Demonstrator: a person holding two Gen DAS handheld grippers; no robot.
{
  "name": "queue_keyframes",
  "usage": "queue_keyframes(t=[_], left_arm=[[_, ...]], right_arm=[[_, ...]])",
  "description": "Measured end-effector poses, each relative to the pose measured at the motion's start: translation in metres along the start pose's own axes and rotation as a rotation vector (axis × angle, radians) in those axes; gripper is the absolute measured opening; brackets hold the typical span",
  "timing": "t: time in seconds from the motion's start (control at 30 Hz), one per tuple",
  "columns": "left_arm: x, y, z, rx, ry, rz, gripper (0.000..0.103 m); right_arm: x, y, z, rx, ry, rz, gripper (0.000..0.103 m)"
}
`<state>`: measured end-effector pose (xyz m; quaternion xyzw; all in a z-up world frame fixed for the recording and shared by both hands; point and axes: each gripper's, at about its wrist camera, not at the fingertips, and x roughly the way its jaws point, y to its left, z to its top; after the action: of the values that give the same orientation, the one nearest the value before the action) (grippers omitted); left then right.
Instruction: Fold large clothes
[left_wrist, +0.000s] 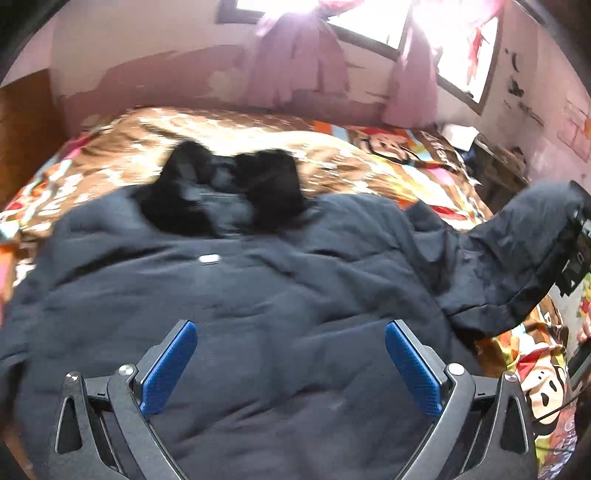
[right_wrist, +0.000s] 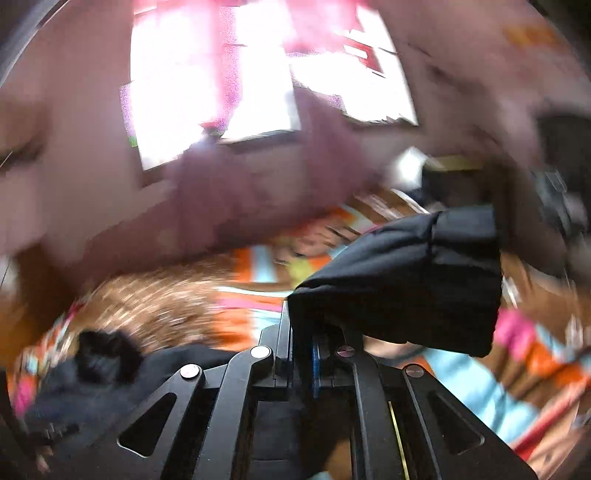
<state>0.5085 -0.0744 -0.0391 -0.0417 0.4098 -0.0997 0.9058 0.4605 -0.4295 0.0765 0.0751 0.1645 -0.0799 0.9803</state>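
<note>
Left wrist view: one dark coat (left_wrist: 258, 295) lies spread over one bed (left_wrist: 388, 162) with a cartoon-print cover. Its black fur hood (left_wrist: 229, 192) sits at 12 o'clock of the coat body, blurred. One sleeve (left_wrist: 517, 251) is lifted off the bed at 3 o'clock, its end at the right gripper (left_wrist: 576, 251) by the frame edge; the grip itself cannot be made out here. The left gripper (left_wrist: 291, 365) stands wide open above the coat's lower part, its two blue pads (left_wrist: 170, 373) apart with nothing between them; whether they touch the cloth I cannot tell. One window (left_wrist: 369, 22) with pink curtains (left_wrist: 295, 62) is at 12 o'clock, and a cluttered stand (left_wrist: 498, 162) at 2 o'clock.

Right wrist view, heavily blurred: the right gripper (right_wrist: 314, 354) is closed tight on the sleeve (right_wrist: 406, 288), whose cuff end stands up and drapes toward 2 o'clock, hiding the fingertips. The rest of the coat (right_wrist: 110, 391) lies at 8 o'clock with the hood (right_wrist: 107, 354). The bed (right_wrist: 498, 387) runs behind, and the window (right_wrist: 207, 92) fills 12 o'clock.
</note>
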Motion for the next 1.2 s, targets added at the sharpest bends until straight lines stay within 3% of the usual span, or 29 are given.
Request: queue_keyframes(t=[0.17, 0.3, 0.43, 0.57, 0.63, 0.67, 0.7, 0.8, 0.9, 1.0, 1.03, 1.1, 1.13, 1.2], left_arm=[[-0.054, 0.074, -0.014, -0.095, -0.027, -0.022, 0.102], [-0.083, 0.124, -0.033, -0.141, -0.056, -0.069, 0.102], [-0.090, 0.161, -0.060, -0.178, -0.044, -0.115, 0.102], [-0.078, 0.180, -0.082, -0.210, -0.006, -0.106, 0.101], [-0.065, 0.187, -0.092, -0.235, 0.027, -0.129, 0.101], [-0.060, 0.188, -0.095, -0.246, 0.040, -0.145, 0.101], [-0.054, 0.189, -0.099, -0.258, 0.049, -0.166, 0.100], [-0.039, 0.182, -0.102, -0.277, 0.069, -0.232, 0.098], [-0.024, 0.168, -0.098, -0.305, 0.082, -0.302, 0.094], [-0.004, 0.152, -0.095, -0.369, 0.142, -0.361, 0.066], [0.006, 0.145, -0.094, -0.382, 0.180, -0.338, 0.048], [0.013, 0.134, -0.092, -0.381, 0.207, -0.283, 0.031], [0.015, 0.130, -0.091, -0.373, 0.204, -0.247, 0.013], [0.008, 0.125, -0.089, -0.362, 0.169, -0.221, 0.011]], right_arm=[[-0.013, 0.143, -0.002, -0.373, -0.009, 0.143, 0.007], [-0.037, 0.232, -0.039, -0.599, 0.009, 0.238, 0.007], [-0.046, 0.302, -0.104, -0.753, 0.119, 0.345, 0.007], [-0.060, 0.336, -0.181, -0.854, 0.284, 0.427, 0.014], [-0.054, 0.342, -0.208, -0.880, 0.391, 0.455, 0.036], [-0.056, 0.341, -0.220, -0.850, 0.437, 0.494, 0.060], [-0.068, 0.335, -0.225, -0.822, 0.435, 0.503, 0.068], [-0.087, 0.314, -0.222, -0.742, 0.448, 0.554, 0.072], [-0.102, 0.284, -0.220, -0.682, 0.455, 0.549, 0.073], [-0.106, 0.257, -0.203, -0.638, 0.454, 0.522, 0.073], [-0.111, 0.248, -0.202, -0.612, 0.453, 0.510, 0.073], [-0.100, 0.236, -0.189, -0.579, 0.456, 0.497, 0.073], [-0.101, 0.232, -0.185, -0.564, 0.453, 0.486, 0.073], [-0.099, 0.223, -0.177, -0.541, 0.432, 0.449, 0.073]])
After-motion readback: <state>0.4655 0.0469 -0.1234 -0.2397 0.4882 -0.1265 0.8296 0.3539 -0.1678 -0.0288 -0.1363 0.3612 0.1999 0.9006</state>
